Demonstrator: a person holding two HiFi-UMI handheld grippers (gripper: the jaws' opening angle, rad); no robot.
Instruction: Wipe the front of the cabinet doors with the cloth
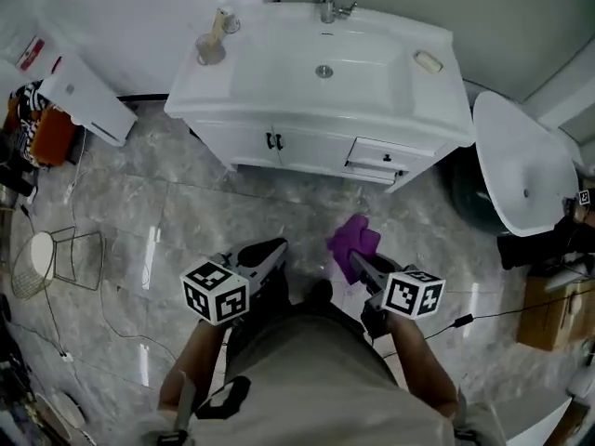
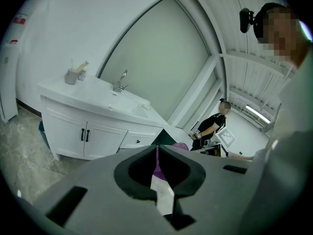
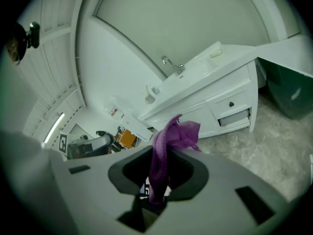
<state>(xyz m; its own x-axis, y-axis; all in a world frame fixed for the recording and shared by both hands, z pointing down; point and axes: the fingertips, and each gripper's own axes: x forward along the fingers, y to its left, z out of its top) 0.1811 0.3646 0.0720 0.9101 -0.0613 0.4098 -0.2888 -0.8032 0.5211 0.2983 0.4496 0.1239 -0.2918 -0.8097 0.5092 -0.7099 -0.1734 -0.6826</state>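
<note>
The white vanity cabinet stands ahead, its two doors (image 1: 274, 142) carrying black handles; they also show in the left gripper view (image 2: 83, 136) and the right gripper view (image 3: 195, 117). My right gripper (image 1: 358, 263) is shut on a purple cloth (image 1: 353, 242), which sticks up bunched between its jaws (image 3: 171, 136). It hangs over the marble floor, well short of the doors. My left gripper (image 1: 276, 251) hovers beside it to the left, jaws together with nothing in them (image 2: 157, 150).
A drawer (image 1: 381, 161) at the cabinet's right stands slightly open. A cup (image 1: 212, 46), faucet (image 1: 327, 6) and soap (image 1: 428, 61) sit on the counter. A white basin-shaped piece (image 1: 521, 165) leans at right, a wire basket (image 1: 74, 254) at left. Another person (image 2: 212, 124) stands farther off.
</note>
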